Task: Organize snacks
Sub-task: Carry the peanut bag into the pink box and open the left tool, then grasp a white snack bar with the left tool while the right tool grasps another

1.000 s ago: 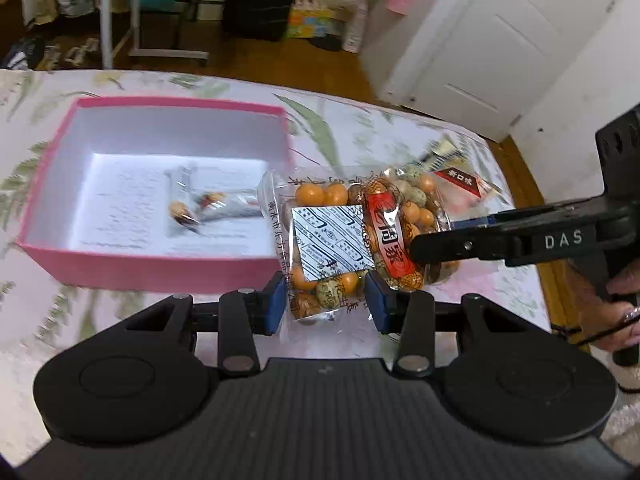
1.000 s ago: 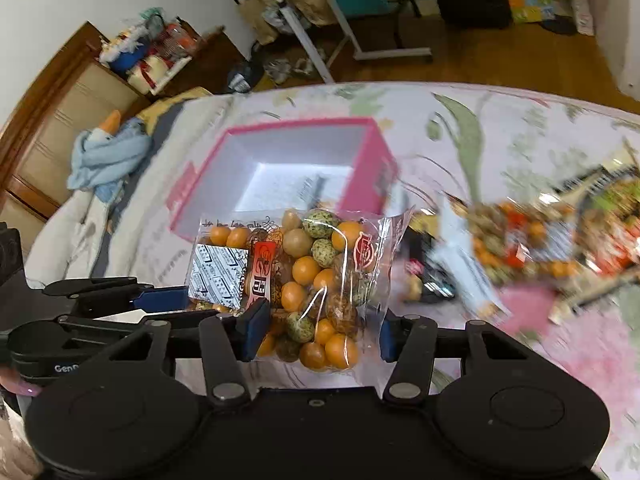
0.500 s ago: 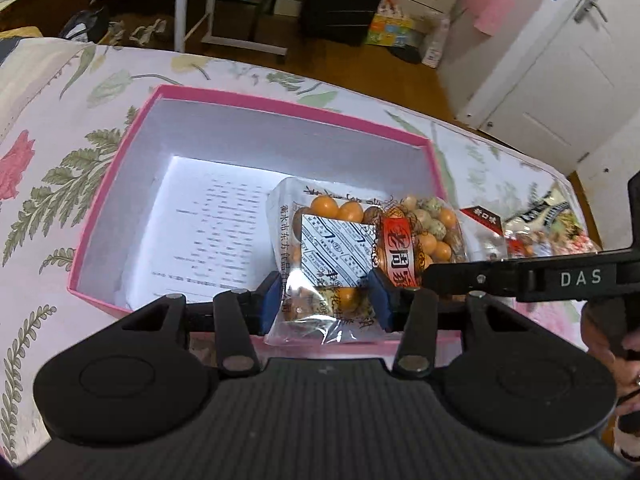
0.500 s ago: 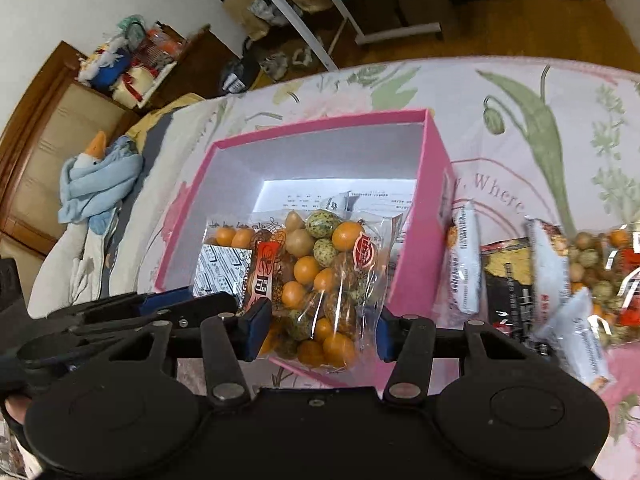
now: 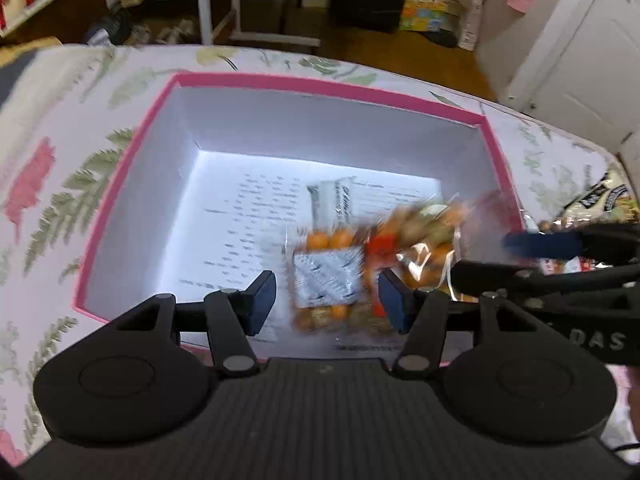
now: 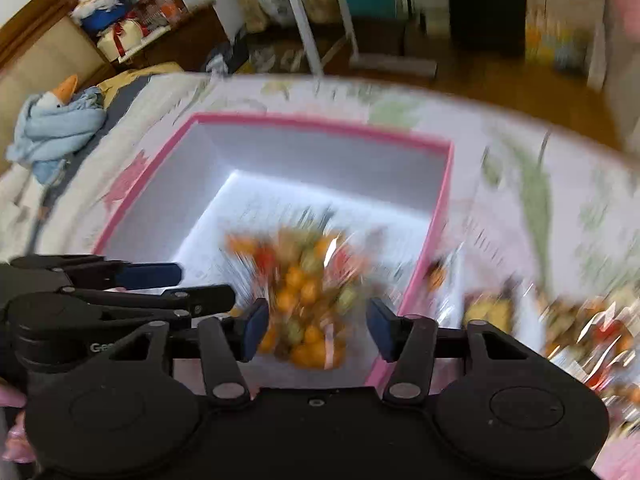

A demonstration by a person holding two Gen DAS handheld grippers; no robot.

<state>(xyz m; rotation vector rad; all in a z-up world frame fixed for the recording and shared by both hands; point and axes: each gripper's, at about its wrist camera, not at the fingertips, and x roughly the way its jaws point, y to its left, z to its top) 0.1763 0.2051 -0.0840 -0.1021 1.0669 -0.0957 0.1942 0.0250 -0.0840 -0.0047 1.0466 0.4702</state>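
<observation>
Released snack bags [image 5: 352,268] (2) drop — into pink box [image 5: 332,88].

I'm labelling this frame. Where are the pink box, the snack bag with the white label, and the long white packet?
pink box [image 5: 320,86]: left wrist view, far rim.
snack bag [image 5: 326,278]: left wrist view, white label.
long white packet [image 5: 334,202]: left wrist view, its middle.

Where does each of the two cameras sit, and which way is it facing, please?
Left wrist: on the left gripper, looking down into the pink box; its own open fingers and the right gripper show.
Right wrist: on the right gripper, aimed down over the box's right side; its own open fingers and the left gripper show.
Both share the box and the blurred snack bags.
</observation>
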